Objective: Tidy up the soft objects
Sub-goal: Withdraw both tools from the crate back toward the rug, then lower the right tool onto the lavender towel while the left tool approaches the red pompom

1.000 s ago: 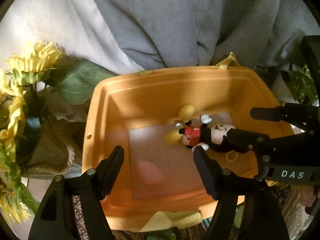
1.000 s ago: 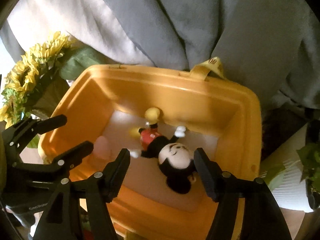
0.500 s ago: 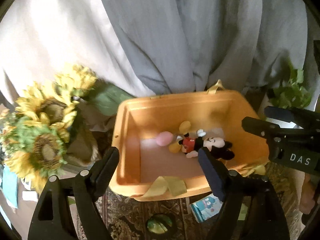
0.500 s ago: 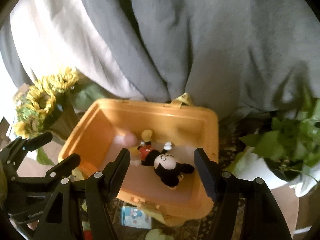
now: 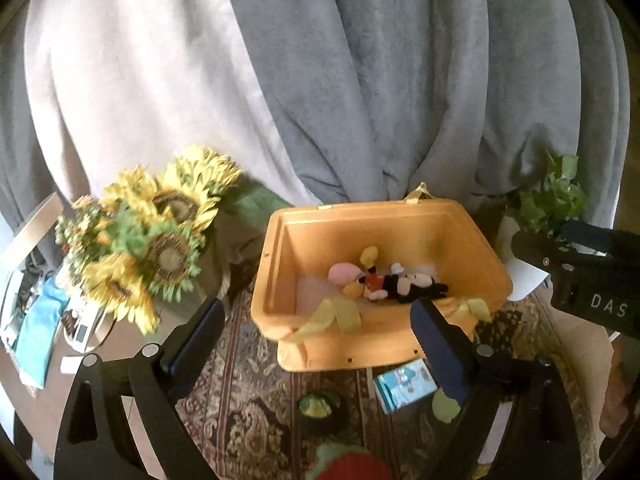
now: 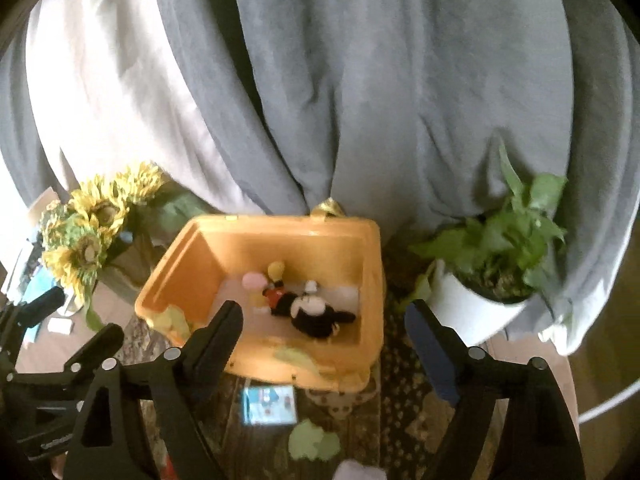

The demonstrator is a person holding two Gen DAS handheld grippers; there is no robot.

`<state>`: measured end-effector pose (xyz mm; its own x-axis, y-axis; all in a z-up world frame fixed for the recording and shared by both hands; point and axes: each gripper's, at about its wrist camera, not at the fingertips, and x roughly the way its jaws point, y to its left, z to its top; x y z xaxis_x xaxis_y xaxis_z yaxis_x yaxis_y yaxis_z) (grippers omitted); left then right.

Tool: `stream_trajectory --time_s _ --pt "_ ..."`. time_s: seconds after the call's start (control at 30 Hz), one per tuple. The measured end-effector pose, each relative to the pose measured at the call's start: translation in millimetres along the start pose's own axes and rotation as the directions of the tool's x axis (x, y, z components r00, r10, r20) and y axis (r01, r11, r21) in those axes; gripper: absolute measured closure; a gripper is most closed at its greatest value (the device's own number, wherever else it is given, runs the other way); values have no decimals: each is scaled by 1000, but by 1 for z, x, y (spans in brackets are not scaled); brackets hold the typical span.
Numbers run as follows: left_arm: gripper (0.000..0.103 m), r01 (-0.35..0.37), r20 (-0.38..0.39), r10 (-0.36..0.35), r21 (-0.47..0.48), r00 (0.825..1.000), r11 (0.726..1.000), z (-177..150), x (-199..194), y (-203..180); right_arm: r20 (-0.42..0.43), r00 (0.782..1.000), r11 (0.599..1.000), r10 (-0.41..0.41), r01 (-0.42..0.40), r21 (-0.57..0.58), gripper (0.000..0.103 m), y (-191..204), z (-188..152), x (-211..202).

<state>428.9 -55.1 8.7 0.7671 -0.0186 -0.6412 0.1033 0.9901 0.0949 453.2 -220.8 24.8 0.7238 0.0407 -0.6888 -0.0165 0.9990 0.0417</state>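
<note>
With both the left tool (image 5: 316, 344) and right tool (image 6: 320, 340) drawn back from the bin (image 5: 472, 240), jaws opening and empty, the released doll (image 5: 400, 286) lay inside it, pink plush (image 5: 344, 273) at its 9 o'clock, leaving rug items (image 6: 314, 444) next.

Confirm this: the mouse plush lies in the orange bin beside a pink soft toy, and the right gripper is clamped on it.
Not clamped. The right wrist view shows the right gripper empty, opening, above the mouse plush, which lies in the orange bin beside the pink soft toy.
</note>
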Motion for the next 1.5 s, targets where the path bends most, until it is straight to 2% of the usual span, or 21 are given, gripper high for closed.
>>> stream_trajectory --time_s 0.13,0.4,0.7,0.8,1.1,1.5 --pt "4 -7 -6 7 -9 1000 1000 -18 -13 1 -31 1000 1000 6 -6 22 19 0 -22 -7" --pt "3 -27 -64 26 -1 998 1000 -55 -27 2 -49 997 997 -57 59 43 19 1 -64 -20" --pt "3 -20 -161 22 14 987 1000 -89 -17 -2 -137 984 988 -113 125 87 19 -9 -101 -13" --pt "3 -29 -187 35 35 982 999 -98 -11 -6 -182 978 984 -106 129 120 19 -16 -112 -4" --pt "3 -13 -286 27 52 958 999 -124 14 -12 -278 954 976 -113 159 149 19 -23 -144 18" --pt "3 20 -423 4 53 906 998 -158 55 -22 -397 912 966 -99 183 181 19 -31 -183 51"
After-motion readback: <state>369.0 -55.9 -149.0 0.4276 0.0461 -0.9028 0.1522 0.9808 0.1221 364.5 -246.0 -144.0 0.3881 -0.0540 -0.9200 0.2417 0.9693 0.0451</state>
